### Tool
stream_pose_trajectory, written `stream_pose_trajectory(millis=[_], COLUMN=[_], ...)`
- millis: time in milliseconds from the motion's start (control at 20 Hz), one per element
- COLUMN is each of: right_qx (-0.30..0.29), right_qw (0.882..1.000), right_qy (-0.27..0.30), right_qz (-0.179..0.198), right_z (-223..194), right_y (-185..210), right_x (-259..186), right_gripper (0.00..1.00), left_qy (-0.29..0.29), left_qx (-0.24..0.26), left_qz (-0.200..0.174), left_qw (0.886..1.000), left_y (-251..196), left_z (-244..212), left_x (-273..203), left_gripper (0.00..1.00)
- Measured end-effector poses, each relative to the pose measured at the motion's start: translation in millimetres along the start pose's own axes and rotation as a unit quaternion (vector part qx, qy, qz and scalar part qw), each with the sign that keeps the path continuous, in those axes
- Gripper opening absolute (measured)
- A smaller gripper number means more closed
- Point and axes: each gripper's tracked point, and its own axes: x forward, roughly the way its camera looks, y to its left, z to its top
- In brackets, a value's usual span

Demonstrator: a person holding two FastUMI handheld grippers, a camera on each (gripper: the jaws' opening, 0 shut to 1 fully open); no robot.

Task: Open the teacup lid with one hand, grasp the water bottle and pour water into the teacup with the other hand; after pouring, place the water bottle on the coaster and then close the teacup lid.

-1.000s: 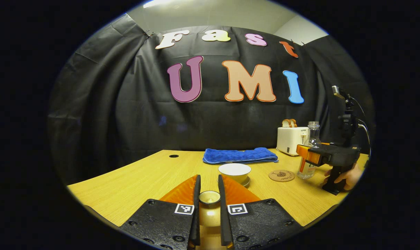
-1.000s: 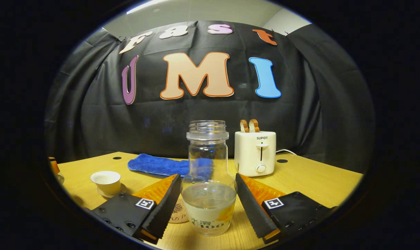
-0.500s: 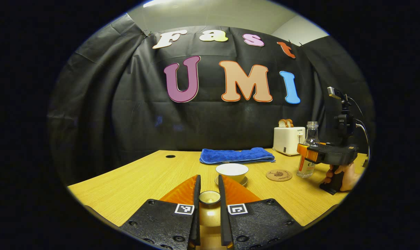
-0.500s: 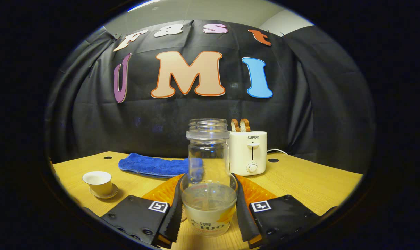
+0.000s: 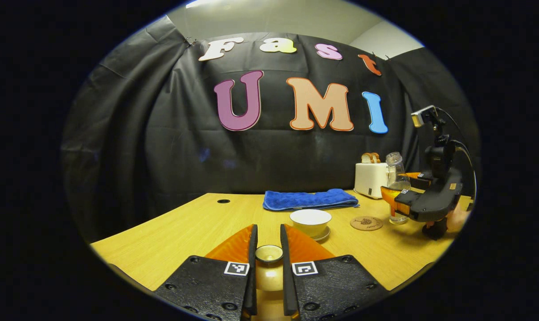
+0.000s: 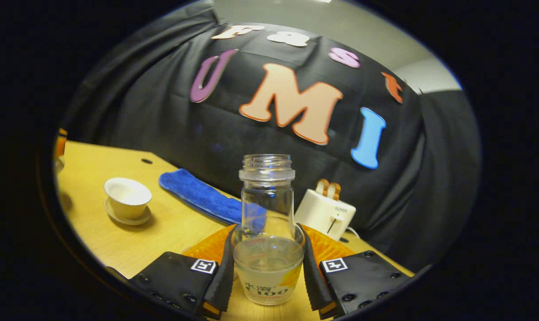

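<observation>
Currently the step in hand appears to be the carry toward pouring: the teacup [image 5: 310,222] stands uncovered on its saucer [image 6: 123,217], and the water bottle [image 6: 267,232] is gripped and tilted, seemingly just off the wooden table [image 5: 171,236].

Room and surface: black cloth forms the booth wall behind the table. A folded blue towel [image 5: 310,199] lies along the far edge, with a white toaster [image 5: 370,179] holding two bread slices beside it.

Right gripper [image 6: 267,262]: both fingers are clamped on the bottle's lower body. The bottle is uncapped and roughly one-third full. In the left gripper view it leans toward the teacup, with the round coaster [image 5: 366,223] lying between the two.

Left gripper [image 5: 267,256]: its fingers are closed on the knob of the teacup lid [image 5: 269,253], holding the lid apart from the cup, near the front of the table.

Next move, as judged: bring the bottle mouth over the cup, clear of the coaster, then increase tilt gradually. An open neck risks overshooting the small cup.
</observation>
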Motion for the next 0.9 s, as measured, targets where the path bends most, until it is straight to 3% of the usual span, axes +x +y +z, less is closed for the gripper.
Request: stream_pose_trajectory(millis=[150,300,450,900], right_qx=[-0.117,-0.231,-0.292,-0.487], right_qw=[0.992,0.97,0.95,0.865], right_qy=[-0.006,-0.002,0.016,0.015], right_qz=[0.042,0.078,0.11,0.12], right_z=[22.0,22.7,16.2,0.7], right_y=[39.2,76.4,102.6,117.9], right_x=[6.9,11.1,15.3,28.9], right_gripper=[0.71,0.7,0.72,0.71], left_qy=[0.0,0.0,0.0,0.002], left_qx=[0.0,0.001,0.002,0.0], left_qz=[0.001,0.006,0.005,0.003], left_qw=[1.0,1.0,1.0,1.0], left_y=[11.0,20.7,24.5,30.8], left_z=[0.9,0.5,1.1,0.2], left_x=[1.0,1.9,0.9,-0.8], left_gripper=[0.2,0.2,0.2,0.2])
